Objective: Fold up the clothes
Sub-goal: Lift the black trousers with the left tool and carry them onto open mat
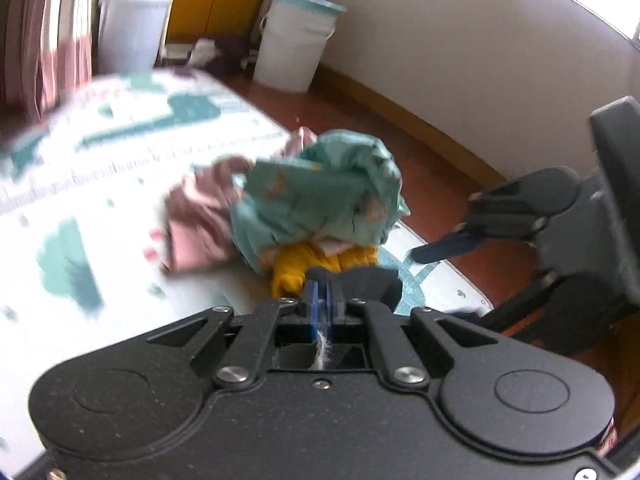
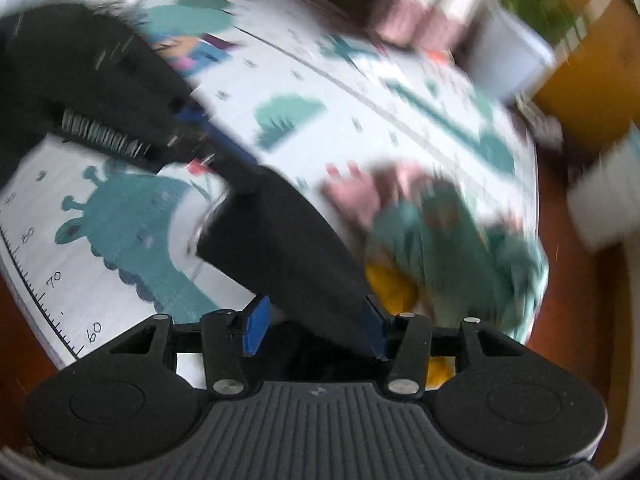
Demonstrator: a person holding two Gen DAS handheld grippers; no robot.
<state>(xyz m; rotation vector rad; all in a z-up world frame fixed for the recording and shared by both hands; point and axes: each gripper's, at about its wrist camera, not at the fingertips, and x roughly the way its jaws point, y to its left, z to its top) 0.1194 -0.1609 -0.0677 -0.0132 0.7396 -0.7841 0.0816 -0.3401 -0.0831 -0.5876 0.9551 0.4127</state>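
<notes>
On the left, a printed play mat [image 1: 120, 184] covered the floor, and toward its far right corner lay a loose heap: a pink garment [image 1: 196, 216] at the left, a teal garment [image 1: 320, 192] bunched on top, and a yellow garment [image 1: 308, 264] poking out underneath, none of them folded. The left tool [image 1: 320, 300] hung just in front of the heap with its blue pads pressed together; a wisp of white fibre trailed behind the pads, but I could not tell whether any cloth was caught there. Further right the right tool [image 2: 316, 328] stood with its pads spread wide, nothing clamped between them, the dark body of the other tool crossing in front of it. The clothes looked soft, light and limp, apt to sag and slide over one another, so I judged a pinch at a hem or shoulder edge would serve better than a grab at the bunched middle. Beyond the mat a white planter [image 1: 132, 28] held green leaves, and to its right stood a white bucket [image 1: 292, 44] under a teal lid, its contents hidden.
</notes>
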